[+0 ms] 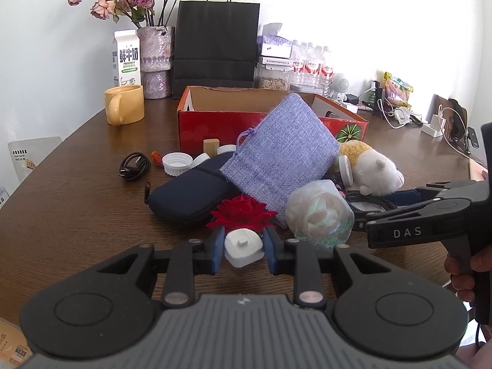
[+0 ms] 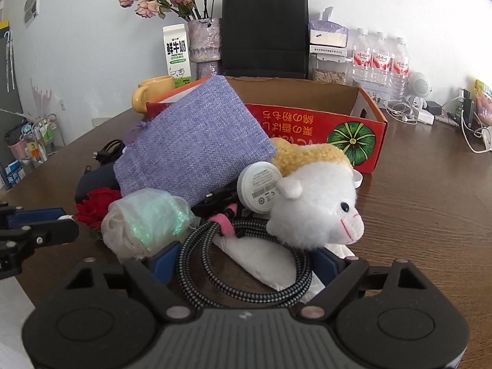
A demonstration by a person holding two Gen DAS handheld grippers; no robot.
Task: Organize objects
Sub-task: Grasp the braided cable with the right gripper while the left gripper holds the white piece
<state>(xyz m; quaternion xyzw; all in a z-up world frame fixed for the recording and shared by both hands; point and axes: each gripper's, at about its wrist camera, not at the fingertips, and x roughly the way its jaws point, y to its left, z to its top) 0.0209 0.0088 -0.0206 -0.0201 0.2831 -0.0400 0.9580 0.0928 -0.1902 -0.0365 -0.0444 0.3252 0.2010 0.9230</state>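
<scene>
My left gripper point(image 1: 243, 240) is shut on a small white plug-like object point(image 1: 243, 247), just in front of a red fabric rose point(image 1: 243, 213). Behind lie a navy pouch point(image 1: 190, 196), a purple woven bag point(image 1: 279, 156), a wrapped pale bundle point(image 1: 319, 212), a white-and-yellow plush sheep point(image 2: 316, 203) and a round white puck point(image 2: 261, 186). My right gripper point(image 2: 246, 261) is open around a coiled braided cable point(image 2: 240, 264) and a white packet point(image 2: 261, 258). An open red cardboard box point(image 2: 353, 129) stands behind the pile.
A yellow mug point(image 1: 124, 109), milk carton point(image 1: 126, 58), vase of dried roses point(image 1: 156, 61) and black paper bag point(image 1: 215, 49) line the back. White caps point(image 1: 176, 163) and a black cable point(image 1: 135, 166) lie at left. Water bottles point(image 2: 381, 61) and chargers sit at right.
</scene>
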